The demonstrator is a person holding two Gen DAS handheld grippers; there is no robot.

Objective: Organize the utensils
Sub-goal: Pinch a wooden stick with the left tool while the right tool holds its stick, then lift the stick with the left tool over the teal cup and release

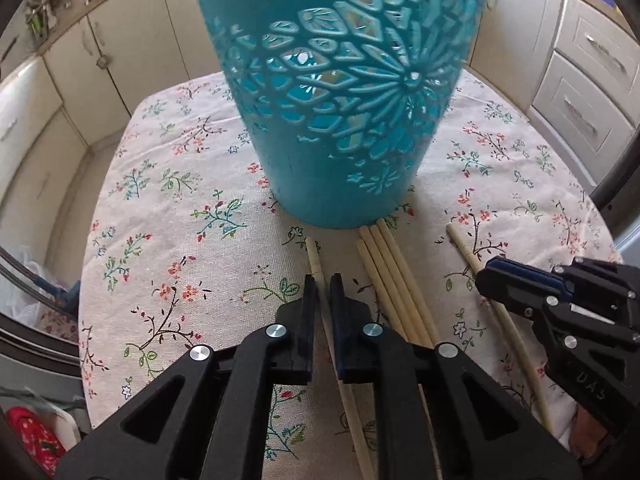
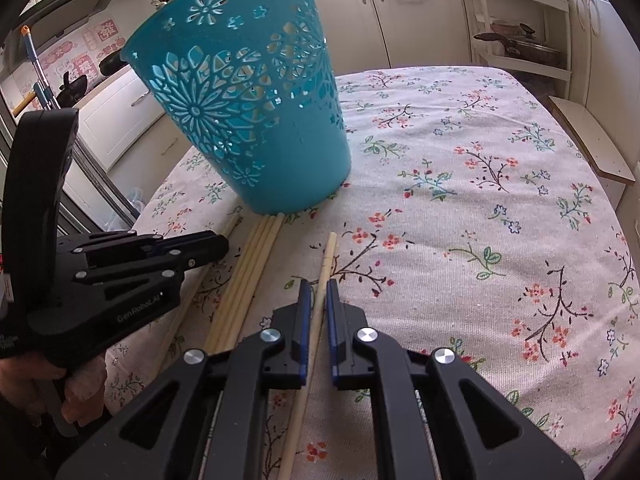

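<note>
A teal plastic basket (image 1: 340, 100) (image 2: 248, 120) with cut-out flowers stands on the floral tablecloth (image 2: 480, 160). Pale wooden chopsticks lie in front of it. A bundle of several chopsticks (image 1: 384, 276) (image 2: 256, 264) points at the basket's base. My left gripper (image 1: 323, 284) is shut on a single chopstick (image 1: 314, 256) left of the bundle, and its tip (image 2: 220, 246) also shows in the right wrist view. My right gripper (image 2: 318, 286) is shut on another single chopstick (image 2: 329, 252) right of the bundle. In the left wrist view the right gripper (image 1: 486, 276) sits over that chopstick (image 1: 460, 244).
Cream kitchen cabinets (image 1: 580, 80) surround the table. A shelf rack with pans (image 2: 516, 48) stands at the back right, and a low wooden bench (image 2: 592, 148) sits beside the table's right edge. A hand (image 2: 80, 392) holds the left gripper's handle. Bags (image 1: 28, 280) lie on the floor to the left.
</note>
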